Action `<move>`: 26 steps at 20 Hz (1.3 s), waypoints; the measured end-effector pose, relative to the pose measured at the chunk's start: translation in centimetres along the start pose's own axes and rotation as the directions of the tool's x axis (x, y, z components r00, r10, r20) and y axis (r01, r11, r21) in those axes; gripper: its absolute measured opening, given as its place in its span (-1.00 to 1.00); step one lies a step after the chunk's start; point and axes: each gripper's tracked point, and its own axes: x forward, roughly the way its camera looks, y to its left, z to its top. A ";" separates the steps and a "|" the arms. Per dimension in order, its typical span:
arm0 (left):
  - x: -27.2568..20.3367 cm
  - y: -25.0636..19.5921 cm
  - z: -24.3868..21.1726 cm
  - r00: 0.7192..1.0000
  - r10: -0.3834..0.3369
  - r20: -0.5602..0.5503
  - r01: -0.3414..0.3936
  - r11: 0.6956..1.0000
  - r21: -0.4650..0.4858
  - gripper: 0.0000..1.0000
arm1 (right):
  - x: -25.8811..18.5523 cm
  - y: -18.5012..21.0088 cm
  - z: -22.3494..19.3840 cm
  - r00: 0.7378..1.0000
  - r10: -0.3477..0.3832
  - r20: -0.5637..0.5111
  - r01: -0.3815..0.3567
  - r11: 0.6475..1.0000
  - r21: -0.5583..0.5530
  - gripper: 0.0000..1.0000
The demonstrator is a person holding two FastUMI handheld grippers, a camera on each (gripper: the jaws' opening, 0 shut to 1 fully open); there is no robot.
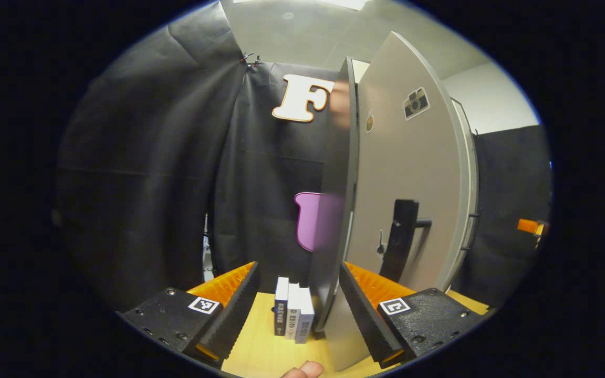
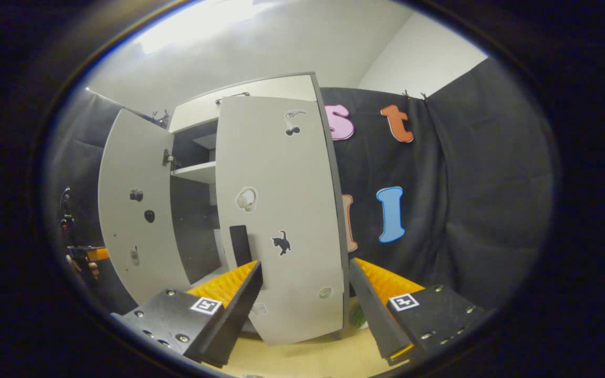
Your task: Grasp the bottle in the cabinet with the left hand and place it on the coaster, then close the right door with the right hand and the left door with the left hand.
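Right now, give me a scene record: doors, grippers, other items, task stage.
left door: ajar, its edge between the left gripper's fingers
right door: partly closed, its edge between the right gripper's fingers
left gripper: open, fingers apart either side of the door edge
right gripper: open
cabinet: shelf seen through the gap, bottle cannot be seen
other items: small books standing on the wooden table
task stage: door closing, neither door shut yet

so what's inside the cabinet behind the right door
Through the gap between the left door and the right door, a white shelf and dark interior show. The right door covers the rest, so any contents there are hidden.
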 end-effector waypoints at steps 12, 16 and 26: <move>-0.4 -3.7 0.2 0.995 0.078 -0.063 -0.072 0.993 0.091 0.86 | -6.5 -0.7 2.0 0.997 0.079 -0.009 -0.080 0.996 -0.039 0.99; -0.3 -4.9 -0.2 0.993 0.076 -0.089 -0.068 0.994 0.086 0.84 | -7.9 -2.1 1.6 0.997 0.071 -0.034 -0.072 0.997 -0.040 0.99; 0.5 -9.2 -1.6 0.991 0.047 -0.129 -0.041 0.998 0.050 0.84 | -9.4 -2.5 2.3 0.996 0.088 -0.032 -0.090 0.993 -0.072 0.99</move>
